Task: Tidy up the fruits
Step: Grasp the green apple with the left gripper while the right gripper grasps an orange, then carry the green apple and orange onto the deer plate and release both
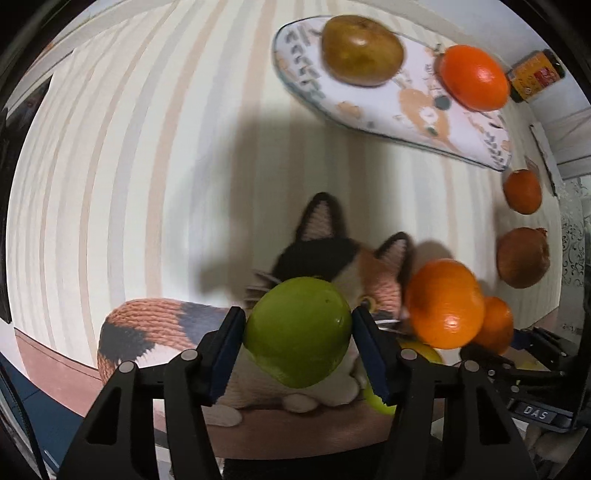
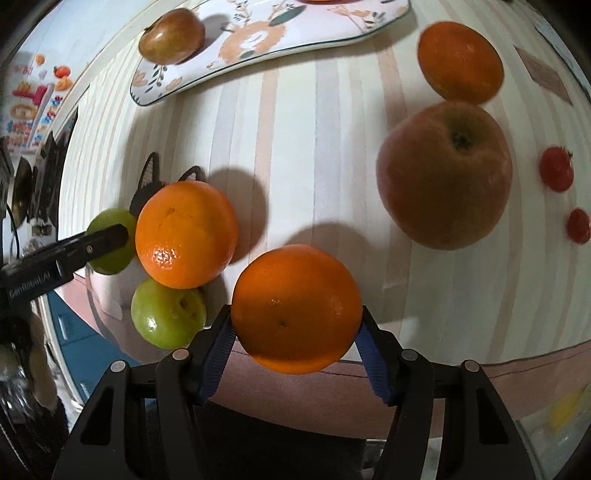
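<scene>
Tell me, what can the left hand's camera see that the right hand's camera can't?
Only the left view shows the toy cat's face and striped tail, plus a jar.

Only the right view shows two small red fruits and another green fruit.

Both show the painted plate, and the green fruit in the left gripper.

striped tablecloth in cream, beige and grey bands, over a table. lying directly on it: a printed tray with a dark rim, carrying a brownish-green fruit and an orange. near the tray's end, a small orange, and touching it, a large reddish-brown apple. well off to one side, two small red tomatoes. near the cloth's front edge, a knitted cat figure, with an orange and a green fruit against it. a dark jar just beyond the tray.
</scene>
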`<action>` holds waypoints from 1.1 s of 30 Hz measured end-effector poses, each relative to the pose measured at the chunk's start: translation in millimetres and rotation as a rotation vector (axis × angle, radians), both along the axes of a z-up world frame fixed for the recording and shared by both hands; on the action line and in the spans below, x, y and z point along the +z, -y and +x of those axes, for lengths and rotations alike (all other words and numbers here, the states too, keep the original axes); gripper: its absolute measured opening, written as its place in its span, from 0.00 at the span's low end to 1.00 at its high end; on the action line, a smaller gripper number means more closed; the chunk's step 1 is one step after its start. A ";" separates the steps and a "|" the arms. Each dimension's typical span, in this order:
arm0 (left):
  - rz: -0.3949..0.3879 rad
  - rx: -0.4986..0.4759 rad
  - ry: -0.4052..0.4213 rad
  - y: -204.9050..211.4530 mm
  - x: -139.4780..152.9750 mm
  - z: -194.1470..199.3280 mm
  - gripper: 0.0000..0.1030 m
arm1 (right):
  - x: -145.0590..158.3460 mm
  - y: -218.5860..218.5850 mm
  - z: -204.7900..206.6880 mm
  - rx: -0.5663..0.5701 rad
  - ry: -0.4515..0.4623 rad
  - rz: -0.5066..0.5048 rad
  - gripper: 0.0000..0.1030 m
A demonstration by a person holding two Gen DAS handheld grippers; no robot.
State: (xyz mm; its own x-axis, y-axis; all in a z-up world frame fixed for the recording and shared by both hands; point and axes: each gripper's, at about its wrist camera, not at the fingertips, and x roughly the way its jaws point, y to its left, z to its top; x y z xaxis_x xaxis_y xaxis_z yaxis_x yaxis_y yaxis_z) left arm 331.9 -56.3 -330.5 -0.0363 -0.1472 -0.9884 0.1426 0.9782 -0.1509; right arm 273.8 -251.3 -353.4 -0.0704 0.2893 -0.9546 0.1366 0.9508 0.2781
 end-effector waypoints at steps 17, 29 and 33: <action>-0.044 0.077 -0.020 -10.4 -2.8 -1.4 0.53 | 6.8 -8.0 5.1 0.036 0.034 -0.012 0.64; -0.184 0.049 0.146 23.6 98.2 54.9 0.53 | 103.7 23.6 58.9 -0.031 0.241 0.031 0.64; -0.155 0.021 0.172 44.5 101.3 90.7 0.53 | 111.5 43.2 99.6 -0.054 0.279 0.001 0.64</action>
State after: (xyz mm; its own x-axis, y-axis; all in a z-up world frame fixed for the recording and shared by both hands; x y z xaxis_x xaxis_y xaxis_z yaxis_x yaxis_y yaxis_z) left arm 422.6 -100.8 -229.2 0.1349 -0.2963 -0.9455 0.1594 0.9483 -0.2745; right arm 373.4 -294.5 -241.8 0.2109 0.2863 -0.9346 0.1046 0.9441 0.3128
